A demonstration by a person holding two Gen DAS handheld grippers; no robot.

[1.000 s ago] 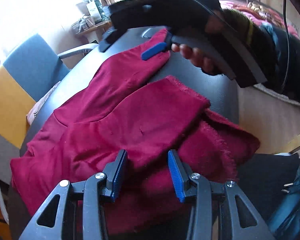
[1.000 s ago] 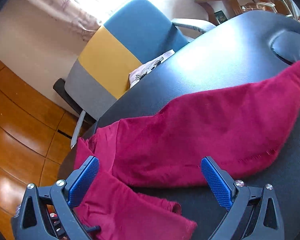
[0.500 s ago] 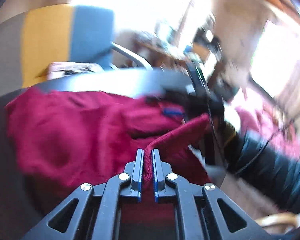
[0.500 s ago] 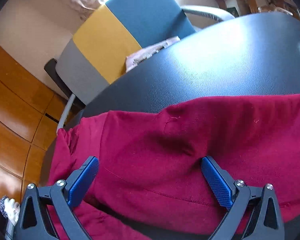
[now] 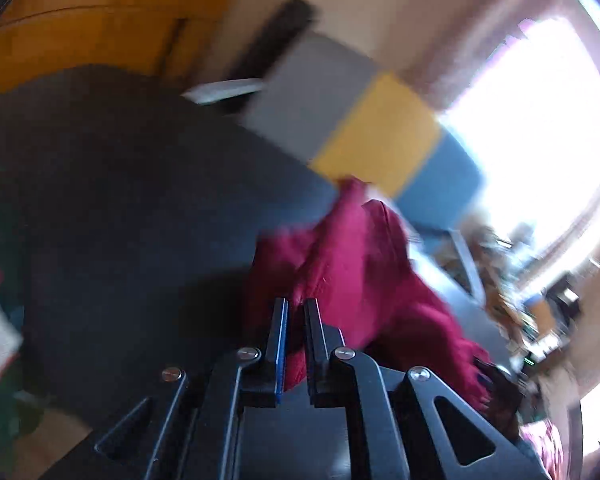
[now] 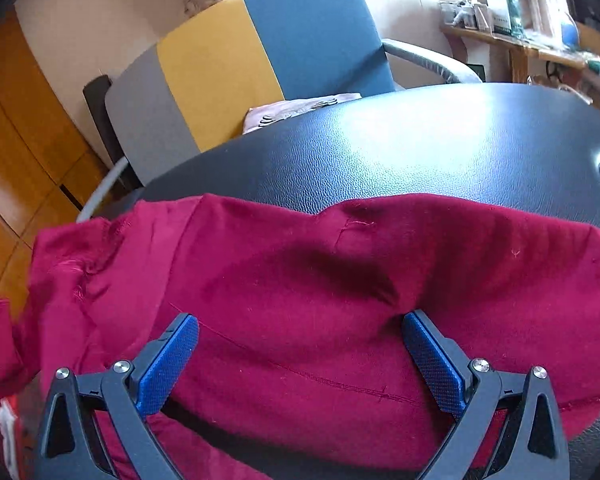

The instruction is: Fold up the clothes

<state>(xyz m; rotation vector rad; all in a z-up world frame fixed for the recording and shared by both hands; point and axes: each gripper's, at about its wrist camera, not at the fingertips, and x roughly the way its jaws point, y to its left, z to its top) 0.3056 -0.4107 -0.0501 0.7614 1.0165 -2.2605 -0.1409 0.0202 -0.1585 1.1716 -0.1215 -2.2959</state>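
Since a second ago my left hand-held gripper [image 5: 295, 306] has clamped a fold of the red garment [image 6: 340, 280] and swung it up off the black table [image 6: 420, 140]; my right hand-held gripper [image 6: 300, 344] sits wide over cloth. Thin pinch could slip, dropping the fold.

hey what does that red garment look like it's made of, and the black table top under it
Red garment: probably a soft matte knit, judging by surface fuzz, loose threads and stitched seams. Black table top: seemingly padded leatherette or vinyl, with pebbled grain and a soft sheen where window light falls.

One red garment [image 6: 300, 300], one black table [image 6: 420, 148], one chair [image 6: 260, 48] — two grippers.
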